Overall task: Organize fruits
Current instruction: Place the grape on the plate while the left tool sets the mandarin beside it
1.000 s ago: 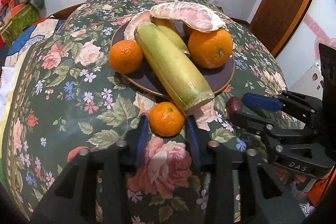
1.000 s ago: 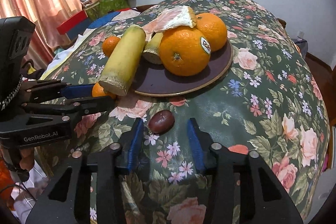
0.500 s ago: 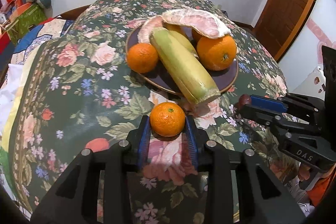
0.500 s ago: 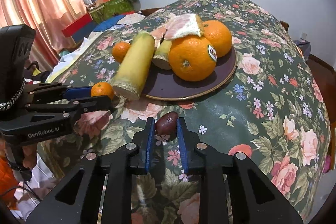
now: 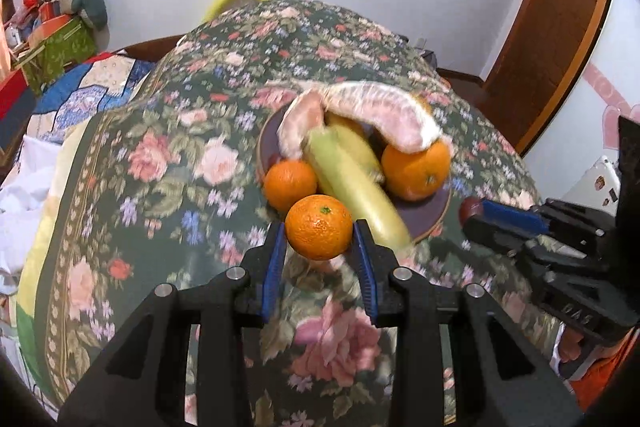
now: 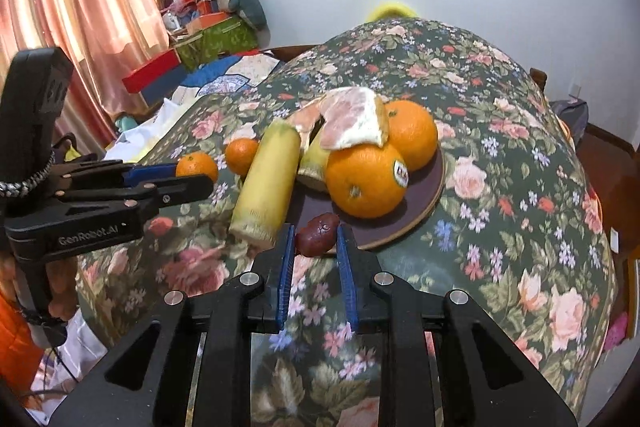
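A: Left wrist view. Plate (image 5: 436, 207) on the floral counter (image 5: 168, 163): holds one small tangerine (image 5: 290, 183), a big orange (image 5: 416, 167), a long pale yellow-green stalk (image 5: 356, 187) whose cut end overhangs the rim, pomelo segments (image 5: 384, 115) draped on top.

B: And the left hand-held gripper (image 5: 320, 247)?

A: Clamped on a mandarin (image 5: 319, 227), both blue pads touching its sides, fruit lifted off the cloth, just in front of the plate. Skin bright, pitted, green stem nub on top. Background blurred.

B: Right wrist view?

A: Same plate (image 6: 424, 211), two big oranges; the nearer orange (image 6: 366, 181) has a sticker. Pomelo (image 6: 352, 123) rests on them. Stalk (image 6: 268, 183) leans over the rim, fibrous cut end toward the camera.

B: Right hand-held gripper (image 6: 316, 239)?

A: Closed on a small dark fruit (image 6: 318, 229), reddish-brown, wrinkled, oval, held at the plate's near edge. Whether it touches the rim, cannot tell. Left hand-held gripper visible at left, mandarin (image 6: 197, 167) between its fingers.
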{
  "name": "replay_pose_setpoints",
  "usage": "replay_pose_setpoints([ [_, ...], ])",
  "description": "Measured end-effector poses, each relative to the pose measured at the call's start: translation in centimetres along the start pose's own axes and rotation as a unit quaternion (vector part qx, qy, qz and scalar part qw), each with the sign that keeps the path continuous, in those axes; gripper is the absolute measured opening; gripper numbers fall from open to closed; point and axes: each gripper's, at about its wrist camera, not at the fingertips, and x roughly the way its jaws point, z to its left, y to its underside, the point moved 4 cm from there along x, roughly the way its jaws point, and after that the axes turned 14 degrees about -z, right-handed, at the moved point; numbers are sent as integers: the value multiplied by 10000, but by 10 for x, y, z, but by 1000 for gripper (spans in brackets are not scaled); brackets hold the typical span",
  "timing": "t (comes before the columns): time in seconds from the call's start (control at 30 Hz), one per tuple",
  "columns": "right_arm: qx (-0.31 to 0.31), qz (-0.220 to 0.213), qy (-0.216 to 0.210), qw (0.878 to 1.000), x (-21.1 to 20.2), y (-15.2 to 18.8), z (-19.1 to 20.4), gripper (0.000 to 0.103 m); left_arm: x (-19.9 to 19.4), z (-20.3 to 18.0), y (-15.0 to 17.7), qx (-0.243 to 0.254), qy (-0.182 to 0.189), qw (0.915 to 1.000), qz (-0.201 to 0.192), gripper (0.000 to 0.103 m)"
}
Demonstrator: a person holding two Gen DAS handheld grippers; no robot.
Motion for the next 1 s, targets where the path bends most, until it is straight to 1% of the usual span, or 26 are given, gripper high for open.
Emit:
replay_pose_setpoints([
  [0.17,63,-24,43,10000,7,-4,-7,19,5,-19,-18,104,246,9995,-141,34],
  [0.33,118,52,12,9999,15,-2,-14,20,19,-35,-22,215,422,9988,-81,34],
  [0.47,73,113,30,9999,21,2,-16,20,30,-41,-20,190,494,9986,-18,34],
  [0.7,236,227,-14,9995,28,8,-24,20,39,-41,-21,142,535,9985,37,34],
  [0.77,267,274,-36,9993,30,9,-25,24,38,-39,-21,145,518,9986,15,34],
  [0.83,298,249,-5,9992,29,9,-26,35,34,-37,-21,134,502,9986,-10,34],
  [1.0,260,126,79,9996,18,3,-26,37,21,-34,-25,169,365,9991,-130,34],
])
